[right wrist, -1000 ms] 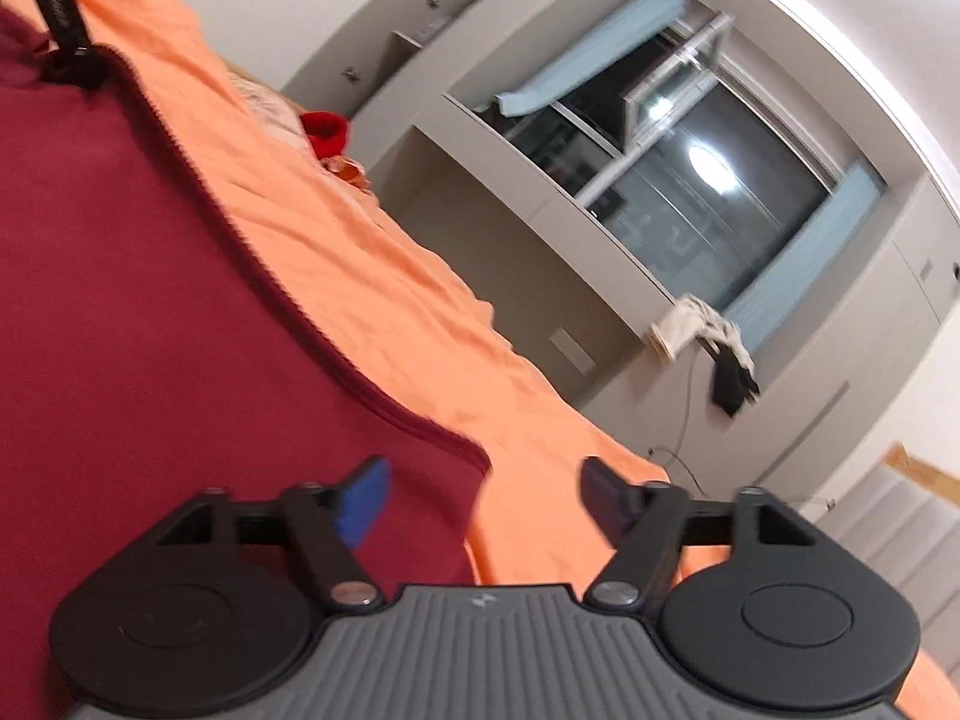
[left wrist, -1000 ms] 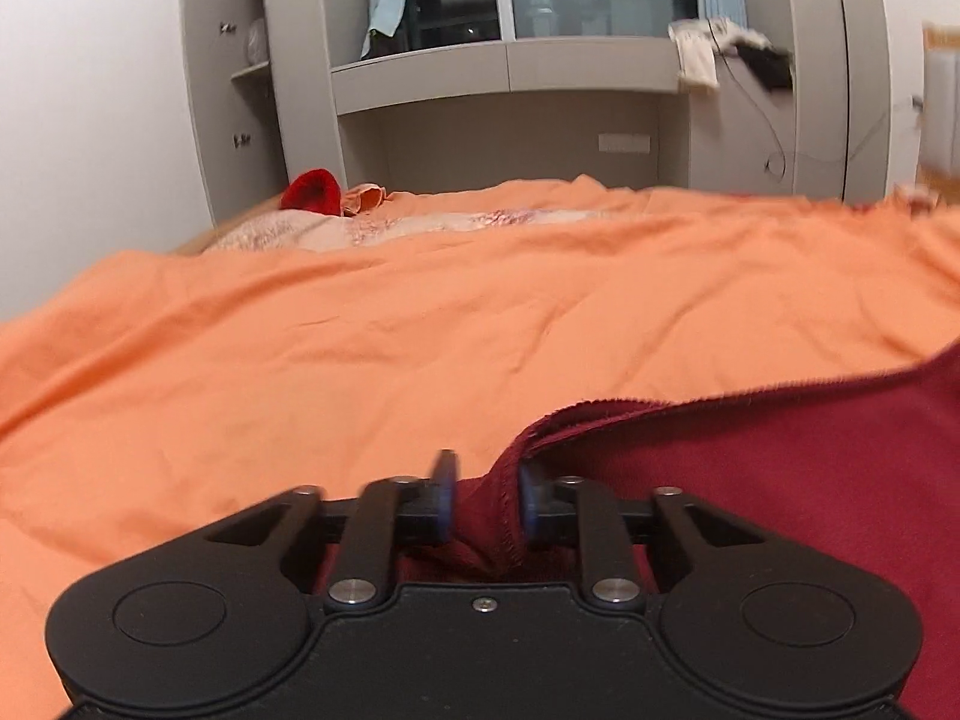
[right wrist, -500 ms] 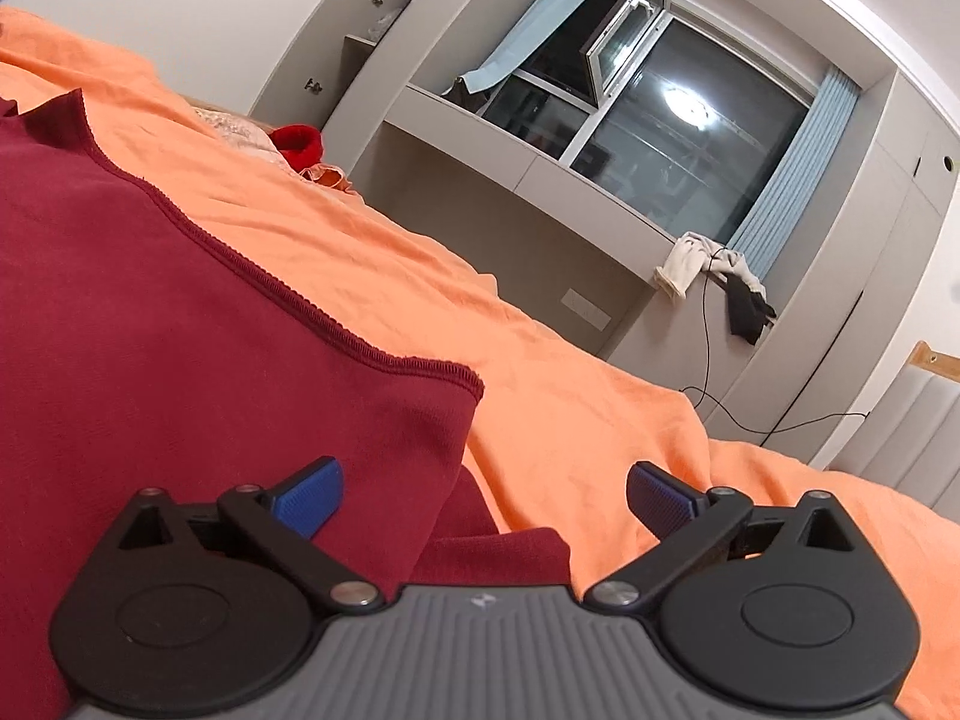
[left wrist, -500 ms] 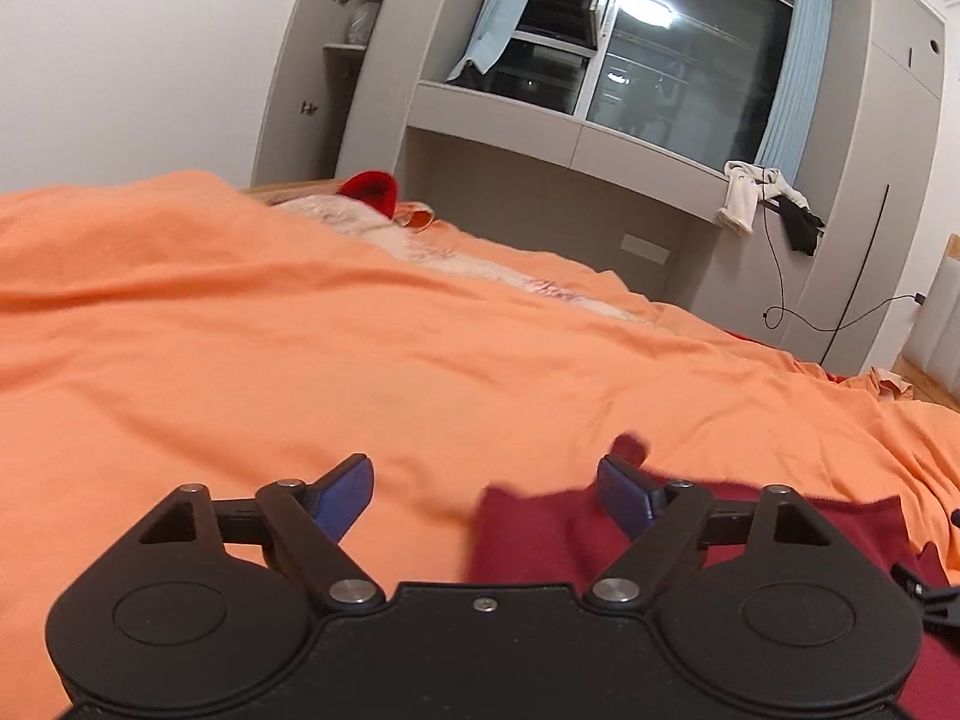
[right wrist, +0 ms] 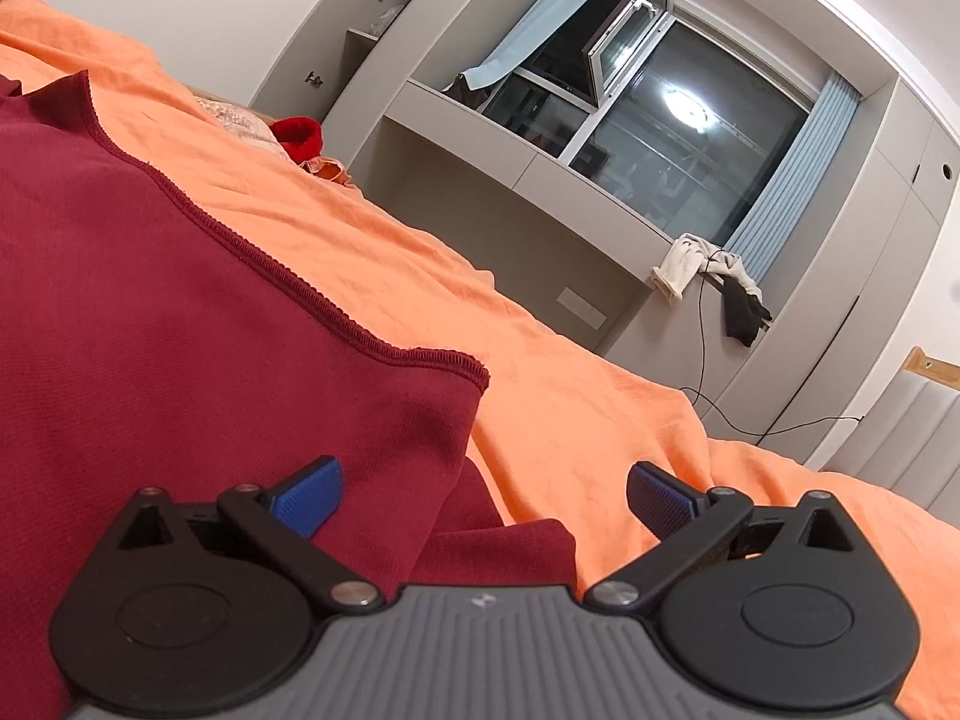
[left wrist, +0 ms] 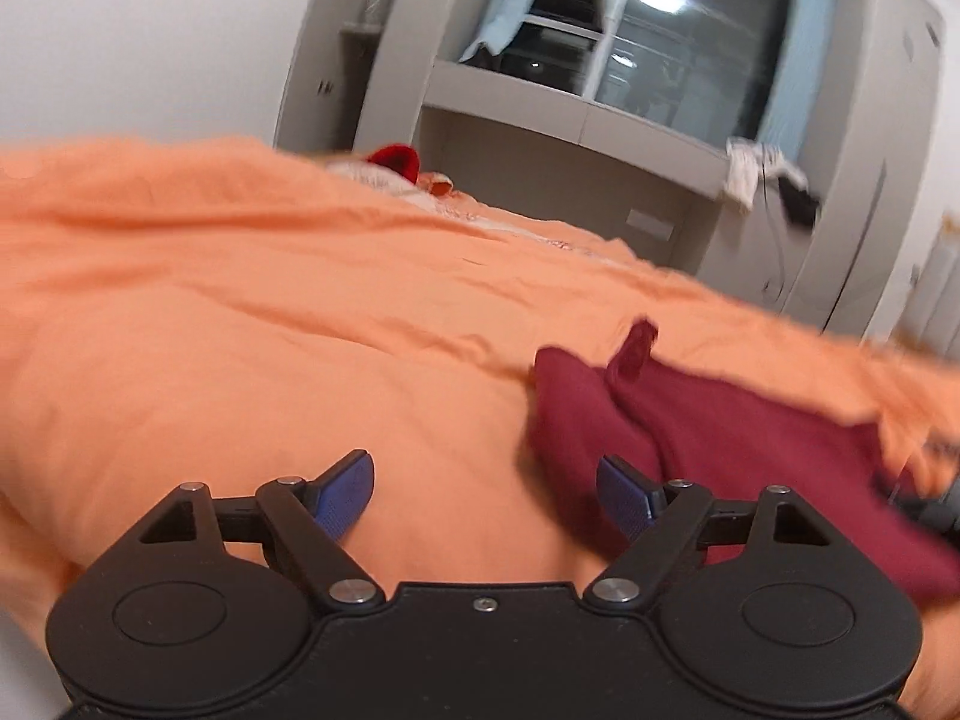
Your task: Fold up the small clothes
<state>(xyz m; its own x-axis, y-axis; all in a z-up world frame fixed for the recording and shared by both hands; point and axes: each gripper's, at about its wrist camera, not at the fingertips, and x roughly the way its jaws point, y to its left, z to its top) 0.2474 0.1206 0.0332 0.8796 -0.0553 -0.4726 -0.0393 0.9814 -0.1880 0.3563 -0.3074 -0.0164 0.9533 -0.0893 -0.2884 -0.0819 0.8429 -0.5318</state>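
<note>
Wrinkled orange cotton bedspread [left wrist: 252, 312] covers the bed beneath a grey built-in window alcove [right wrist: 540, 180]. Dark red knit garment [right wrist: 150, 312], edged with a ribbed overlock seam, lies flat on the bedspread with one corner doubled over. Left gripper [left wrist: 486, 495] is angled down at bare bedspread, jaws spread apart and empty, the garment just beside its right finger. Right gripper [right wrist: 480, 495] hovers over the garment's corner, jaws wide apart, gripping nothing.
</note>
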